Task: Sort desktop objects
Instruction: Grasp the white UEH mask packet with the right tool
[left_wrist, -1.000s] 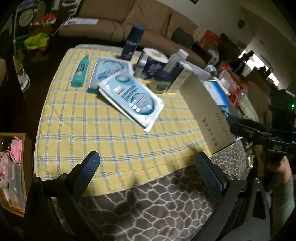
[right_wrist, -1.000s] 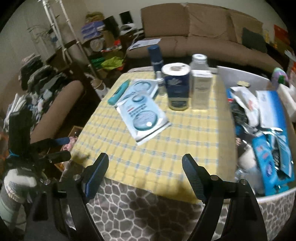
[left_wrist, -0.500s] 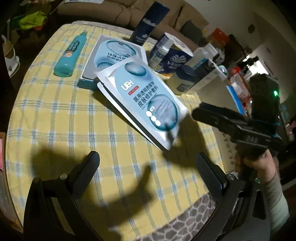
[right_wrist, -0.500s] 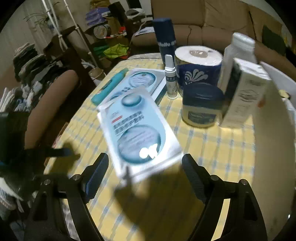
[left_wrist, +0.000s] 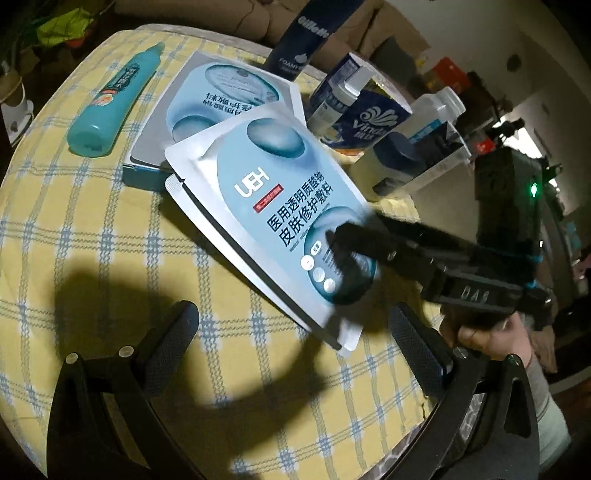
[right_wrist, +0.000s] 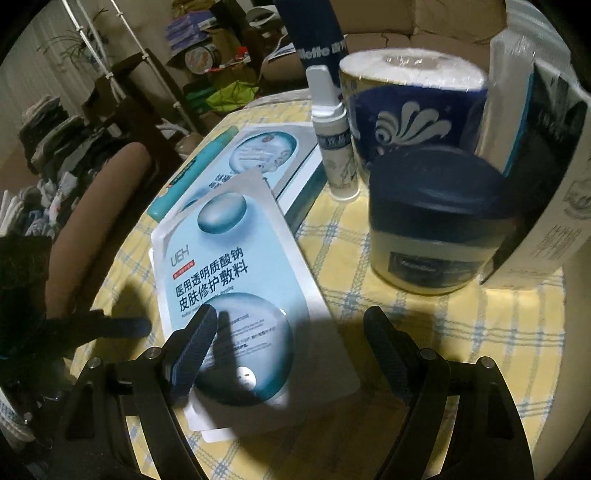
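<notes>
Your right gripper (right_wrist: 291, 339): its jaws are apart and closing; the near end of the top mask sachet (right_wrist: 236, 280) lies between and under them, the left finger (right_wrist: 192, 347) just over its printed circle. No pad presses on it.
Your left gripper (left_wrist: 291, 343): jaws spread wide over the yellow checked tablecloth (left_wrist: 92, 236), nothing between them; the sachet's near corner lies just ahead of it.
Mask sachets: a small stack of light blue and silver packets, flat on the cloth; their far end overlaps the mask box (left_wrist: 218, 107).
Your hand (left_wrist: 491, 332): seen from the left wrist, wrapped round the right gripper's handle at the table's right edge.
Mask box: flat, just behind the sachets, same blue print.
Teal tube (left_wrist: 110, 103): lying on its side, left of the box, close alongside it.
Jar (right_wrist: 439, 221): dark lid, pale body, upright right of the sachets.
Small spray bottle (right_wrist: 332, 147): upright, between box and jar.
Tissue roll (right_wrist: 413, 110): blue wrapper, behind the jar.
White carton (right_wrist: 546, 166): upright, beside the jar on its right.
Shaving foam can (left_wrist: 299, 37): dark blue, at the far edge.
</notes>
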